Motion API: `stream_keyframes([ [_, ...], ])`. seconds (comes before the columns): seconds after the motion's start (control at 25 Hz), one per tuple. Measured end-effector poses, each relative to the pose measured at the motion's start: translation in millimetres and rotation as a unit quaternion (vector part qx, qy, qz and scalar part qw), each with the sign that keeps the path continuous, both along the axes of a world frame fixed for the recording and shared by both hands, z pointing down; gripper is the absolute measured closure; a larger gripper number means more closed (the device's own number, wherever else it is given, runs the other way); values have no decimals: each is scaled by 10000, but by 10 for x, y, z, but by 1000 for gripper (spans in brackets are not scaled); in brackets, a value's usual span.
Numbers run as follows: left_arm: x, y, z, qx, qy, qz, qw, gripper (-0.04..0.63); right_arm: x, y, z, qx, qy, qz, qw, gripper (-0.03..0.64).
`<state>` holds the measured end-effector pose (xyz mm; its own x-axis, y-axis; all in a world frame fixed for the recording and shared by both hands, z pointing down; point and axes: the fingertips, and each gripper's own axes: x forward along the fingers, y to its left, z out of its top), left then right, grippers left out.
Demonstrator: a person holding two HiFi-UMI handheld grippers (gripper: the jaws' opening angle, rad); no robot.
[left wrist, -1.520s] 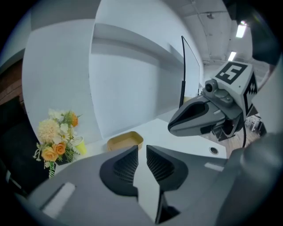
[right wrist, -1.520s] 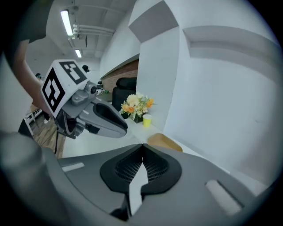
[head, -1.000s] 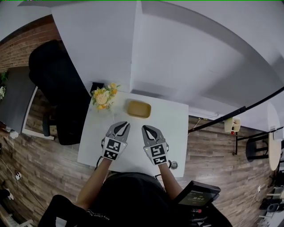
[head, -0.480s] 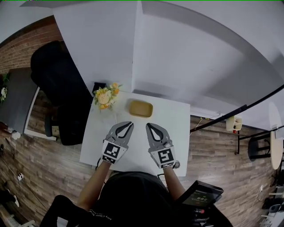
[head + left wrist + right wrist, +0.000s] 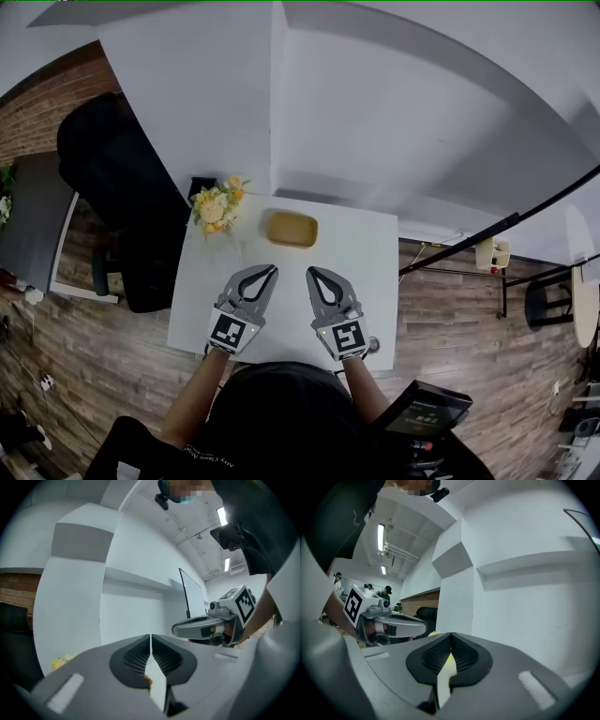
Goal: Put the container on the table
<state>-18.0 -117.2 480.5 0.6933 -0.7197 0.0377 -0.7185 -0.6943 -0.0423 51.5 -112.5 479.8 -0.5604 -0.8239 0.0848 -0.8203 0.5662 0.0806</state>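
Both grippers have eased back from the container (image 5: 291,229). The left gripper (image 5: 272,269) has just closed its jaws on nothing, and the right gripper (image 5: 311,272) is closed and empty too. The head view shows the container resting on the table (image 5: 370,246), with flowers (image 5: 217,204) beside it; the gripper views show the pads meeting.
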Motion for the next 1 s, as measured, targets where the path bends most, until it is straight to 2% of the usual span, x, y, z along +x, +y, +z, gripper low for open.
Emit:
stream_keyframes([
  [0.36, -27, 2, 220, 147, 13, -3, 9999, 584, -9, -6, 123, -66, -71, 10, 10000, 604],
  [0.52, -17, 35, 337, -138, 17, 15, 9999, 584, -55, 9, 242, -164, -55, -47, 9998, 604],
  [0.68, -23, 19, 439, -14, -19, 34, 10000, 584, -69, -3, 344, -303, -80, -55, 9995, 604],
  [0.84, -17, 39, 513, -183, -26, 39, 9998, 584, -58, -17, 448, -453, -136, -22, 9989, 604],
  [1.0, -39, 37, 625, -158, -82, 36, 9998, 584, -38, -27, 558, -577, -154, 15, 9982, 604],
])
